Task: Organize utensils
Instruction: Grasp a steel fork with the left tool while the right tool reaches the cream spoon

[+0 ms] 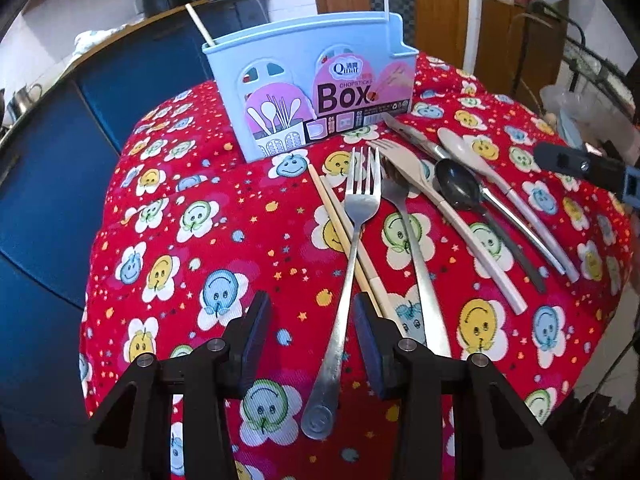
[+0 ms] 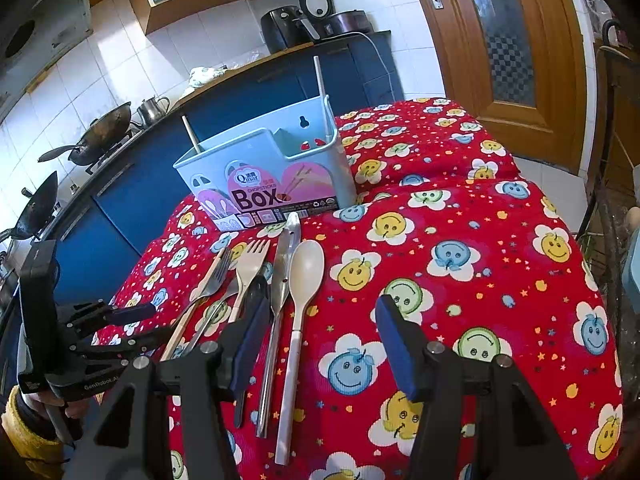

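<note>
A light blue chopsticks box (image 1: 320, 84) stands at the far side of the red smiley cloth (image 1: 180, 240), with one chopstick (image 1: 199, 24) and a white stick leaning in it; the box also shows in the right wrist view (image 2: 264, 172). Several utensils lie in front: a steel fork (image 1: 352, 248), two chopsticks (image 1: 332, 216), a beige fork (image 1: 404, 168), a black spoon (image 1: 456, 188), a beige spoon (image 2: 306, 276), a knife (image 2: 286, 256). My left gripper (image 1: 312, 320) is open, its fingers either side of the steel fork's handle. My right gripper (image 2: 320, 336) is open above the cloth, right of the beige spoon.
A blue kitchen counter (image 2: 120, 184) with woks (image 2: 100, 132) and appliances runs behind the table. A wooden door (image 2: 512, 40) stands at the right. The left gripper (image 2: 120, 320) shows in the right wrist view at the table's left edge.
</note>
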A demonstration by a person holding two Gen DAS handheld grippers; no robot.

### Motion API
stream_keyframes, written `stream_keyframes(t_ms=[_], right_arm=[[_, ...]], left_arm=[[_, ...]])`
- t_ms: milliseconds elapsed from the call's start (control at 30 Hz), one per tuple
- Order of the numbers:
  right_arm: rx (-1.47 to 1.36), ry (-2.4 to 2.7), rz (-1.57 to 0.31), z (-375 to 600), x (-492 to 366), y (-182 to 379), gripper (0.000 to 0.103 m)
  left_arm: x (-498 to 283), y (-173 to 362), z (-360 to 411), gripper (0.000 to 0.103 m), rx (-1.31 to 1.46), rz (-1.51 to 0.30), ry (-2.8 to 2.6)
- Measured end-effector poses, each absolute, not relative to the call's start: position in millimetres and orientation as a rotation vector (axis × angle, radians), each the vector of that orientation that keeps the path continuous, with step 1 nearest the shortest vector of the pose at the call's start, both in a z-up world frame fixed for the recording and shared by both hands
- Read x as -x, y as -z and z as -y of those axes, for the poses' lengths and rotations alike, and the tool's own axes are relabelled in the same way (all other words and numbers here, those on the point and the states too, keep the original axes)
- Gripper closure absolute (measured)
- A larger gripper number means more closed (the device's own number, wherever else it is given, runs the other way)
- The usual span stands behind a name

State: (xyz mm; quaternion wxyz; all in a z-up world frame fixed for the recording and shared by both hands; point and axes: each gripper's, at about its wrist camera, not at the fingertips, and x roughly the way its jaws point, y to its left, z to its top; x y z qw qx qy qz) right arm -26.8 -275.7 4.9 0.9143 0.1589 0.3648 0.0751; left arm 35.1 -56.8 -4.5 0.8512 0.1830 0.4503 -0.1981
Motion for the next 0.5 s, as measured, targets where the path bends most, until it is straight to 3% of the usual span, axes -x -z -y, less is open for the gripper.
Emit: stream_keyframes(t_ms=[267, 500], right_arm=[[-0.331, -0.145, -0.757, 279.6, 26.1, -3.7, 0.044], [-0.334, -0.144, -0.763, 280.1, 26.1, -2.3, 0.044]], left_arm=[[-61.3, 7.3, 61.4, 0.063, -0.352, -0.963, 0.416], [-83.1, 9.5, 72.3, 0.094, -0.304, -0.984, 0.465]])
